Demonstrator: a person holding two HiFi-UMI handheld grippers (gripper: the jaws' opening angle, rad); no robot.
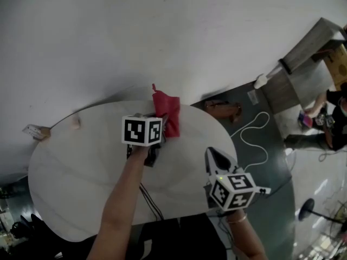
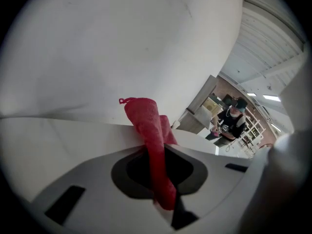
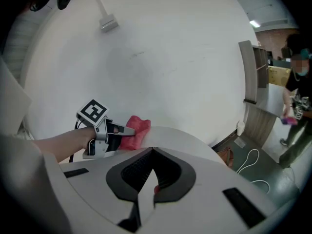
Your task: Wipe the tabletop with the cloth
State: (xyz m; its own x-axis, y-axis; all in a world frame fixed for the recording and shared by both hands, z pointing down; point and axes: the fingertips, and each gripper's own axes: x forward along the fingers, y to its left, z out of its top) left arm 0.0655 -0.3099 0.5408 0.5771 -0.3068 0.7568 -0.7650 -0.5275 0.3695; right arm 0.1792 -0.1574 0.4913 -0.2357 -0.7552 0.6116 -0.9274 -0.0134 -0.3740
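A red cloth (image 1: 168, 111) hangs crumpled at the far edge of the white oval table (image 1: 76, 183). My left gripper (image 1: 161, 124) is shut on the red cloth, and the left gripper view shows a strip of it (image 2: 148, 130) pinched between the jaws and rising past their tips. My right gripper (image 1: 212, 155) hovers over the table's near right edge, apart from the cloth, jaws shut with nothing between them. In the right gripper view (image 3: 152, 152) the left gripper (image 3: 119, 129) and the cloth (image 3: 137, 129) lie ahead to the left.
A white wall stands right behind the table. A brown bag (image 1: 223, 110) and a looped white cable (image 1: 255, 137) lie on the floor to the right. Farther right are a wooden cabinet (image 1: 303, 69) and a person (image 1: 332, 118). A black cable (image 1: 152, 199) crosses the tabletop.
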